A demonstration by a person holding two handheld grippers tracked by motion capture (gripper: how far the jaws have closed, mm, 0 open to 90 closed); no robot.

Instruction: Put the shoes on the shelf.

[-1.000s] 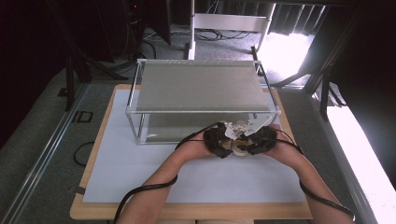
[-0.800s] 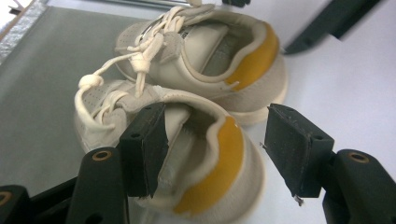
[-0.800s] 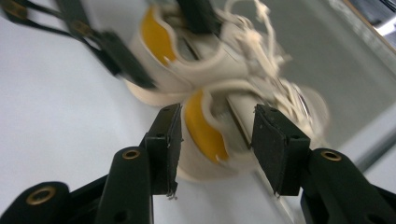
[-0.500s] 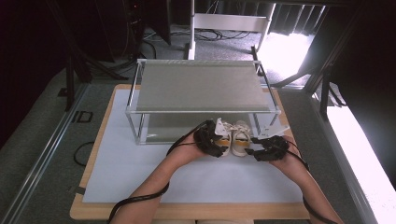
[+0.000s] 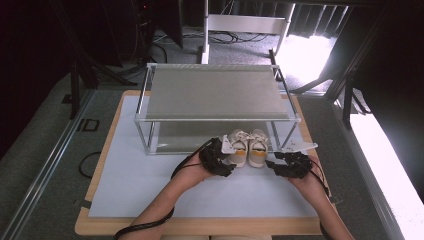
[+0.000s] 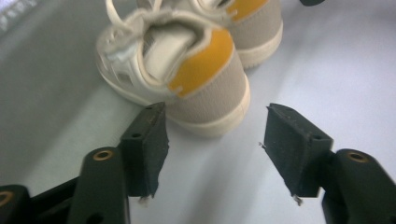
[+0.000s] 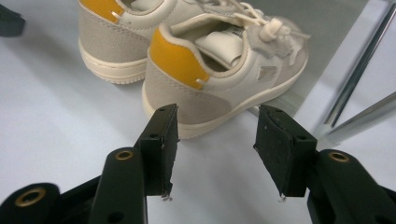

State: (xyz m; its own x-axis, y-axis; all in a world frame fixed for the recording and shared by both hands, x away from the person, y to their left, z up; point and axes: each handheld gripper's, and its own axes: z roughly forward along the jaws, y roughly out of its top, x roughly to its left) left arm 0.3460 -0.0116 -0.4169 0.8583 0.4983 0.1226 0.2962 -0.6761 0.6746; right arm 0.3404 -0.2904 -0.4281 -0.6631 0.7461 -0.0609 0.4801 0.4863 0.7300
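Note:
Two small beige sneakers with orange heel tabs stand side by side on the white mat, heels toward me, toes under the rack's front edge: the left shoe (image 5: 238,148) (image 6: 205,79) and the right shoe (image 5: 258,148) (image 7: 215,70). My left gripper (image 5: 226,161) (image 6: 215,140) sits just behind the left shoe's heel, open, touching nothing. My right gripper (image 5: 274,163) (image 7: 215,140) sits behind the right shoe's heel, open and apart from it. Both pairs of jaws have just been closing a little with nothing between them.
A metal-framed rack (image 5: 215,95) with a grey top shelf stands on the mat (image 5: 150,185) behind the shoes; one of its legs (image 7: 359,70) rises close to the right of the right shoe. The wooden table edge (image 5: 200,227) lies near me.
The two grippers were close together at the shoes; they have drawn apart and back toward me. The shoes stand on the mat at the rack's front.

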